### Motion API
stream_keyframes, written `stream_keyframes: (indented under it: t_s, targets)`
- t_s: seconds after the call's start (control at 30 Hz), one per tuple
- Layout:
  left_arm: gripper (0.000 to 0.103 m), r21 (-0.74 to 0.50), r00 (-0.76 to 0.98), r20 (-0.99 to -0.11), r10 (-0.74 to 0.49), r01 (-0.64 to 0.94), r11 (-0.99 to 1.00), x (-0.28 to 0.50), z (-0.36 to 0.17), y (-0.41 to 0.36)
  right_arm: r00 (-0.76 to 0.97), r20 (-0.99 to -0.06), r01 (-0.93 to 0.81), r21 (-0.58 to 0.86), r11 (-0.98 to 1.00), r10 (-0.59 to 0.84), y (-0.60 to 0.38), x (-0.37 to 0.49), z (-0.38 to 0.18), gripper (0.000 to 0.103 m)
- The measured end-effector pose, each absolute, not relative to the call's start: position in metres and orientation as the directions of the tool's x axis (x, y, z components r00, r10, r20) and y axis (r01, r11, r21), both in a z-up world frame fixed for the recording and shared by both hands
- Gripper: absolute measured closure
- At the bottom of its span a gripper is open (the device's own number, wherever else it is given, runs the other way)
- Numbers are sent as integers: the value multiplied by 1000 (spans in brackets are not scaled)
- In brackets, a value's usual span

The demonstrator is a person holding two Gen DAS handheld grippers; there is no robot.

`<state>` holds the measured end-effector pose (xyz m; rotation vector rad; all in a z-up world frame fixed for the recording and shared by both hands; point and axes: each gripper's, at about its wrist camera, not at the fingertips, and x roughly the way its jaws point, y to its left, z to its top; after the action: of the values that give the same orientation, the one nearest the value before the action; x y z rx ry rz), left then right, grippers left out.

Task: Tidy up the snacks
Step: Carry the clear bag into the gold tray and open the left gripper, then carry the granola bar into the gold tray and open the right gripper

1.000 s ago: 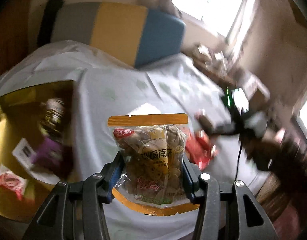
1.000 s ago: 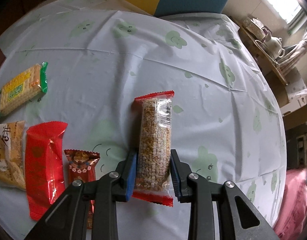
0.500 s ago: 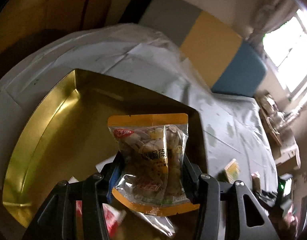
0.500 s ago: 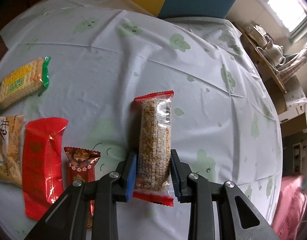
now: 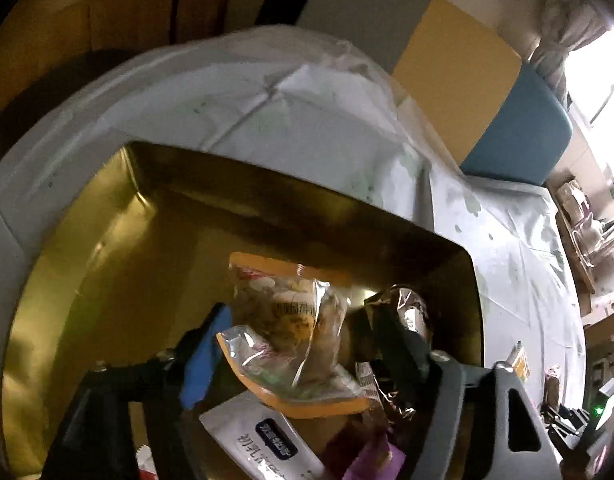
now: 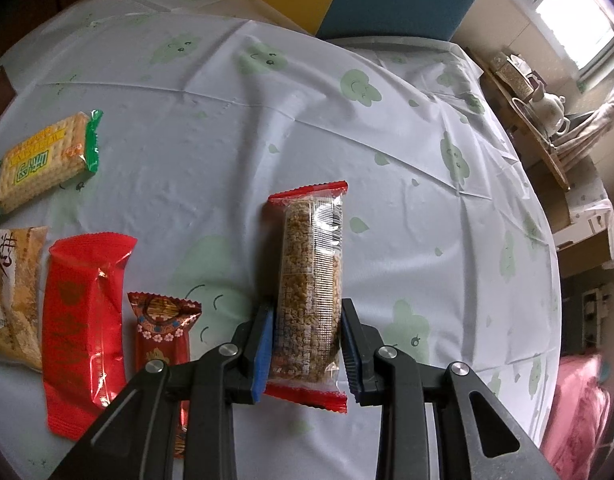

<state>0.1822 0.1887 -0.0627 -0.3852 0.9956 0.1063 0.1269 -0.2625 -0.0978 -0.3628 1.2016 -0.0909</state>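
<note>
Gold tin point(image 5: 107, 264) lies below the left jaws, which gape around the peanut bag point(image 5: 291, 332), seemingly dropping it. Right jaws clamp the cereal bar point(image 6: 311, 288), likely next.

The tray point(image 5: 87, 248) sits on the table point(image 5: 307, 128), with a cushion point(image 5: 487, 92) beyond the table's far edge. In the tray, a nut bag point(image 5: 283, 320) lies atop a pouch point(image 5: 267, 448), a foil pack point(image 5: 407, 316) just right of the bag. In the right view, left of the bar point(image 6: 309, 280) lie a candy point(image 6: 163, 320), a wrapper point(image 6: 83, 328) and a cake pack point(image 6: 11, 292); a cracker pack point(image 6: 43, 160) lies behind those
</note>
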Motion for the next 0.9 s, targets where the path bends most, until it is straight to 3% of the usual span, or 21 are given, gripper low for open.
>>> stream_keyframes:
  t_s: [0.37,0.9]
  targets:
    - [26,-154,562,-827,9,-242,958,126,-51,163,368,-891,-125,-332,935,-268,-259,126,-96,71]
    - [26,-98,596,-803,10,-148,984,72,-41,125,375,-880,-126,-361,924,-292,-248,121,-94,71]
